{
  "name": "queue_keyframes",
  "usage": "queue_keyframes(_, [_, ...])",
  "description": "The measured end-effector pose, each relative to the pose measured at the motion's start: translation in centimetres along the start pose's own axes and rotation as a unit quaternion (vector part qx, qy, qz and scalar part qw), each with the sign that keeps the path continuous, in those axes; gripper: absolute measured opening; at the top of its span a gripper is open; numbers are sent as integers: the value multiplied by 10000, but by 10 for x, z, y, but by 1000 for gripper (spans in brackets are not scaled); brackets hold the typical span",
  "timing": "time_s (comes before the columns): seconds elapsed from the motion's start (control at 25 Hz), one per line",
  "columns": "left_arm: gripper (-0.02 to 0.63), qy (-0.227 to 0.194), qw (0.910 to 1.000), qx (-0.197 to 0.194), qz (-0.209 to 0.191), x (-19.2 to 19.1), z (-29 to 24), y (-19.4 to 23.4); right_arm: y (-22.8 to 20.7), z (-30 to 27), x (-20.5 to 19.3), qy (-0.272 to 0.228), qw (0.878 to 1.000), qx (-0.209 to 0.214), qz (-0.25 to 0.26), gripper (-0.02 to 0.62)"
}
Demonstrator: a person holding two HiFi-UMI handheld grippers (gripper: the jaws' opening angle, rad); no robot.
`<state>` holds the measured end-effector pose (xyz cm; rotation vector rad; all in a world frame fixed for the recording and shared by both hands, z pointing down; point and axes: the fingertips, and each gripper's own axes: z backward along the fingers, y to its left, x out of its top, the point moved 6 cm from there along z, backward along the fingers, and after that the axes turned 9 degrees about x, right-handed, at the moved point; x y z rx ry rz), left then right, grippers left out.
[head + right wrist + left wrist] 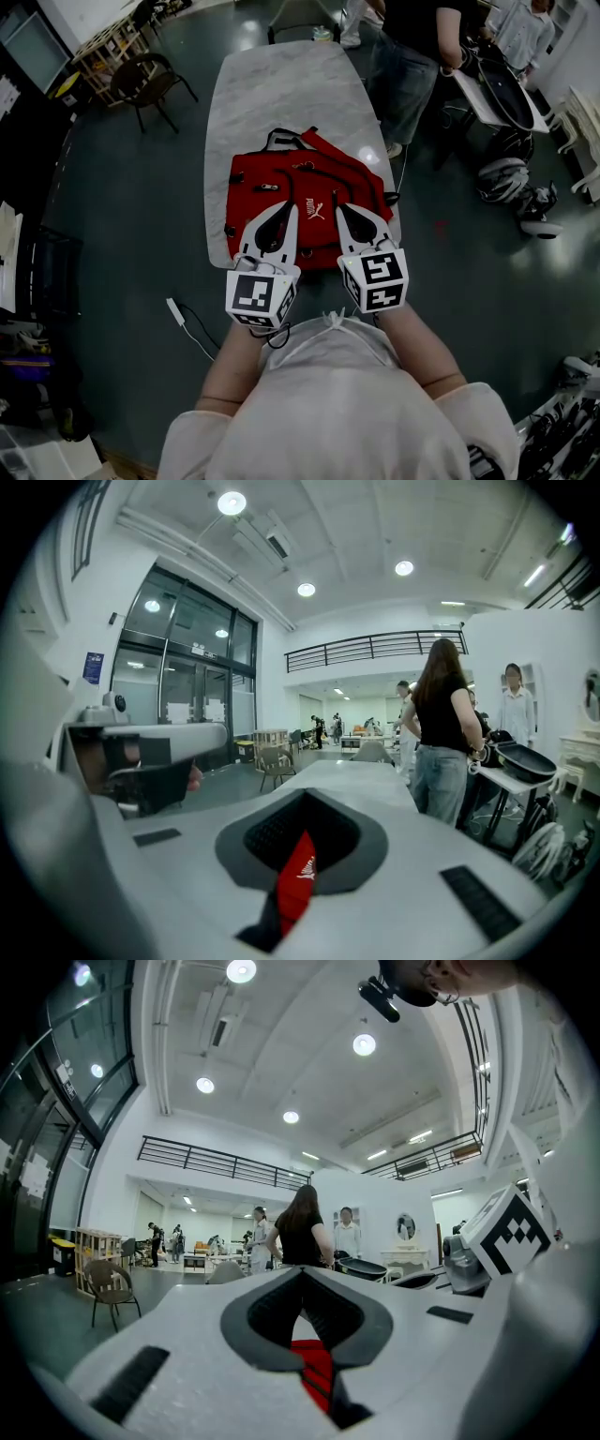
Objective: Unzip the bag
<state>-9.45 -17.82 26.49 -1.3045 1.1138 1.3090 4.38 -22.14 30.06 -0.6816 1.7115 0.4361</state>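
A red bag (281,173) with a white logo lies flat on the marble table (281,84), near its front edge. My left gripper (288,208) rests on the bag's near side, jaws together; in the left gripper view red fabric (314,1365) shows pinched in the slit between them. Just to its right, my right gripper (339,208) is shut on a narrow red pull tab (298,878) with a small white logo. The two grippers sit side by side. The zipper itself is hidden under the jaws.
A person in jeans (412,66) stands at the table's far right corner, next to a side table (497,94) holding a black item. A chair (145,80) stands far left. A white cable (183,319) lies on the floor near left, helmets (506,178) on the right.
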Motion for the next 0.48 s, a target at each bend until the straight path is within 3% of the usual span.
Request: queue_keyframes(0.48, [18,40,10000,11,-7,-1,1,-1,2,1,-3,24,10000,46,-59,26])
